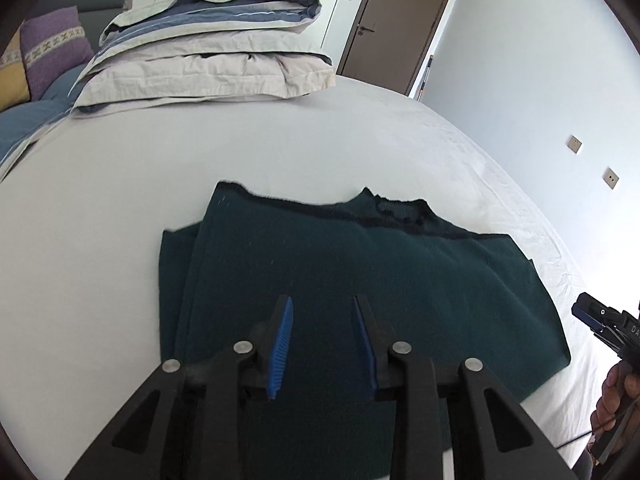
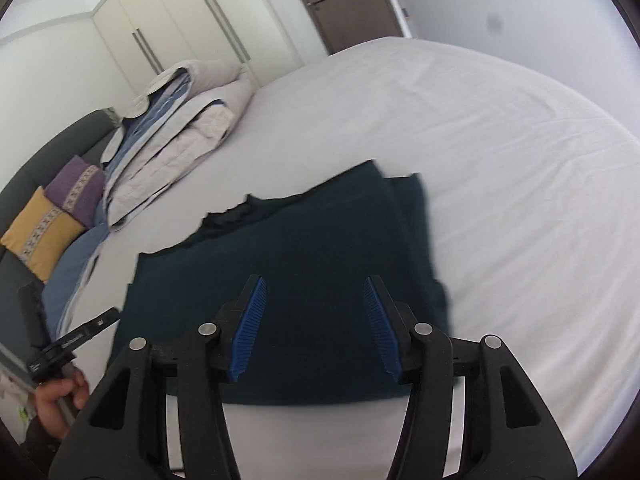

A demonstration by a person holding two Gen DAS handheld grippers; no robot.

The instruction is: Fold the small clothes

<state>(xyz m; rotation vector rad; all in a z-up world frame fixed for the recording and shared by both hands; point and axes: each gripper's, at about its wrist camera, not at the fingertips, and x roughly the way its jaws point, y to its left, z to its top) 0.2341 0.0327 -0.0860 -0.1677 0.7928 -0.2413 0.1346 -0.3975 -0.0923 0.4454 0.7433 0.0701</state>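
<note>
Both grippers, left gripper [image 1: 323, 312] and right gripper [image 2: 314, 292], hover with jaws parted and empty directly above the folded dark green garment [image 1: 360, 280] on the white bed sheet [image 1: 280, 140], stacked bedding [image 1: 208, 56] beyond.

White bed sheet [image 1: 320, 148] covered mattress, lightly wrinkled toward far edge. Folded beige-and-blue duvet [image 1: 208, 52] lay stacked at head end. Purple cushion [image 1: 56, 48] and yellow cushion [image 2: 40, 232] leaned side by side against grey headboard [image 2: 60, 148]. Brown door [image 1: 396, 28] stood shut beyond bed. Cream wardrobe [image 2: 180, 20] had long vertical handles. Two wall sockets [image 1: 576, 144] sat on white wall.
</note>
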